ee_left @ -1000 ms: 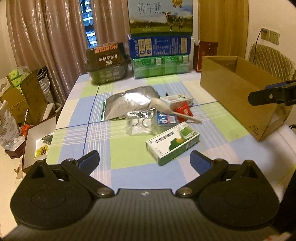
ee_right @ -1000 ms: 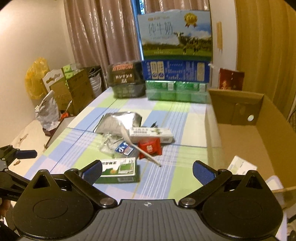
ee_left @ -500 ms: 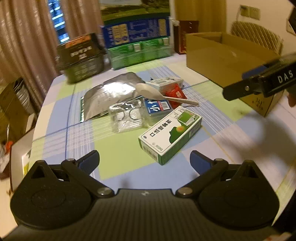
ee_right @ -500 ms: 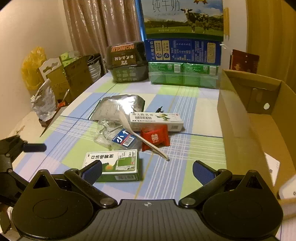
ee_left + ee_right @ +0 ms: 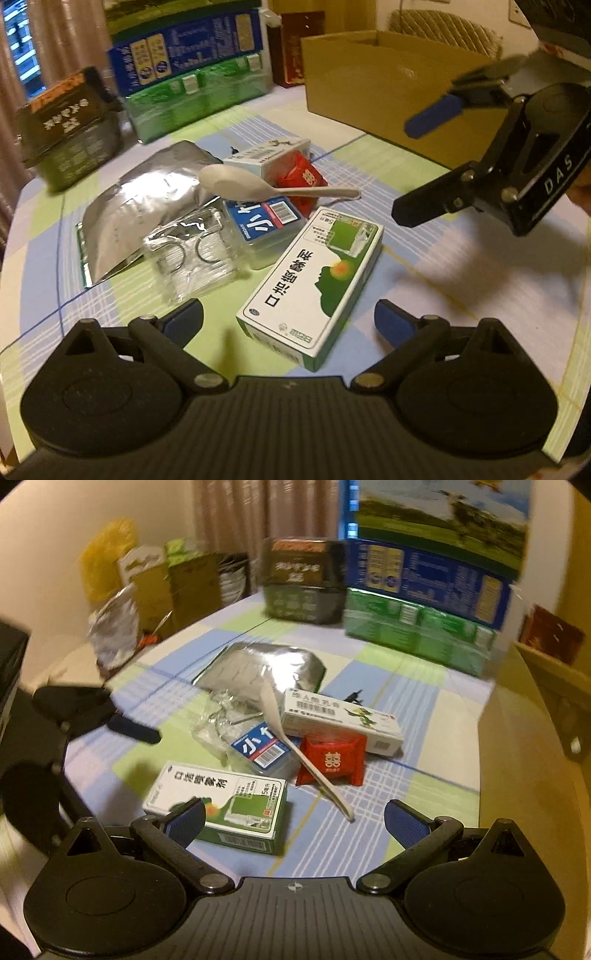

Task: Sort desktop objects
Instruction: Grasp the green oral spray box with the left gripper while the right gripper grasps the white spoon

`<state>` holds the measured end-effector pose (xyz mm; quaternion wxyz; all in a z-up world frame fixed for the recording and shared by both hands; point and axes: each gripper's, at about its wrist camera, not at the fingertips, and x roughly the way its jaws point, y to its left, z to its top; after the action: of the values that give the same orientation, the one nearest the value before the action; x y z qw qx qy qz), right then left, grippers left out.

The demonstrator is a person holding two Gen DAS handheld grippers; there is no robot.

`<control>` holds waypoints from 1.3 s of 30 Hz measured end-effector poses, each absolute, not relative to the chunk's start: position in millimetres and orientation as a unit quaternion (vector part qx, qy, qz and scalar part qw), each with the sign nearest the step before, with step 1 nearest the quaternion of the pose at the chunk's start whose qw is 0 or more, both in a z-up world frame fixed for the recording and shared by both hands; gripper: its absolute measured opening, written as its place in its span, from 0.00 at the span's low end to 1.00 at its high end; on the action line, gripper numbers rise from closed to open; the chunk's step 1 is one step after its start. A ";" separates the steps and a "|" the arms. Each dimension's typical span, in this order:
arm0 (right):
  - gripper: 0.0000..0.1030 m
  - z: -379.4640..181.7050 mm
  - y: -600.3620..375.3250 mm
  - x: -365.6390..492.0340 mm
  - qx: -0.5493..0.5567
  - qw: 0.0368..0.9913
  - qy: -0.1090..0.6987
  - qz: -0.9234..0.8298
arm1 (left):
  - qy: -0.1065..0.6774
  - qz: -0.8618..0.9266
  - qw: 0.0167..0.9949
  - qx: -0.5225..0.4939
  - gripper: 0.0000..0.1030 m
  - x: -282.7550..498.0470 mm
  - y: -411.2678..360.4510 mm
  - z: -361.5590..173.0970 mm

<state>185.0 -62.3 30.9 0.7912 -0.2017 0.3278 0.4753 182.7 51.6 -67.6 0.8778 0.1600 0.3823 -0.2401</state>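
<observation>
A green and white medicine box (image 5: 314,284) lies on the checked tablecloth, between the tips of my open, empty left gripper (image 5: 288,319). It also shows in the right wrist view (image 5: 218,805). Behind it lie a white spoon (image 5: 255,186), a red packet (image 5: 301,182), a blue-labelled clear box (image 5: 262,219), a clear plastic pack (image 5: 192,251), a white carton (image 5: 267,155) and a silver foil bag (image 5: 147,199). My right gripper (image 5: 293,819) is open and empty, low over the table, with its left tip over the green box; it shows at the right in the left wrist view (image 5: 417,170).
An open cardboard box (image 5: 380,77) stands at the right of the table. Green (image 5: 199,96) and blue (image 5: 184,33) milk cartons and a dark box (image 5: 70,125) are stacked at the back. Bags and boxes (image 5: 147,590) crowd the floor at the left.
Both grippers have moved forward and down toward the pile. The green box has come between the left gripper's tips, and the right gripper has swung left, away from the cardboard box.
</observation>
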 end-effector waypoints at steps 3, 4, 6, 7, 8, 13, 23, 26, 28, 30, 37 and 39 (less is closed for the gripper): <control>0.98 28.6 -55.3 189.2 -0.236 0.782 0.319 0.481 | 0.385 -0.258 0.869 0.174 0.90 188.4 49.9 -70.8; 0.97 28.4 -53.4 192.1 -0.244 0.780 0.318 0.482 | 0.385 -0.263 0.867 0.177 0.89 190.3 49.3 -71.4; 0.89 27.9 -49.0 198.7 -0.260 0.773 0.316 0.484 | 0.384 -0.272 0.864 0.180 0.88 193.4 47.7 -71.7; 0.83 27.3 -45.4 202.1 -0.273 0.768 0.316 0.486 | 0.384 -0.276 0.862 0.182 0.87 194.8 47.1 -71.7; 0.82 26.4 -42.2 204.7 -0.286 0.761 0.316 0.488 | 0.383 -0.279 0.861 0.185 0.85 196.5 46.4 -71.7; 0.66 22.2 -19.4 209.5 -0.360 0.723 0.302 0.507 | 0.386 -0.287 0.855 0.194 0.76 205.2 43.5 -74.1; 0.40 6.5 16.0 222.3 -0.388 0.675 0.319 0.540 | 0.395 -0.297 0.846 0.198 0.56 201.2 37.9 -73.0; 0.37 7.1 20.6 226.0 -0.378 0.675 0.327 0.543 | 0.397 -0.295 0.847 0.196 0.55 193.8 41.7 -71.6; 0.32 6.6 24.7 226.4 -0.382 0.672 0.326 0.544 | 0.400 -0.290 0.848 0.194 0.55 189.5 46.1 -71.2; 0.30 5.0 28.2 226.2 -0.390 0.669 0.326 0.543 | 0.402 -0.283 0.848 0.195 0.55 184.7 50.6 -70.3; 0.14 0.1 32.2 226.5 -0.396 0.678 0.314 0.534 | 0.407 -0.253 0.859 0.177 0.52 169.9 67.3 -69.3; 0.08 -3.7 31.8 222.5 -0.405 0.676 0.312 0.531 | 0.408 -0.248 0.862 0.172 0.51 166.4 69.4 -69.1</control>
<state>222.5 31.8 -3.7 0.6756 -0.4051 0.3117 0.5314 166.4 69.4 -69.1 0.8616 0.1717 0.4084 -0.2477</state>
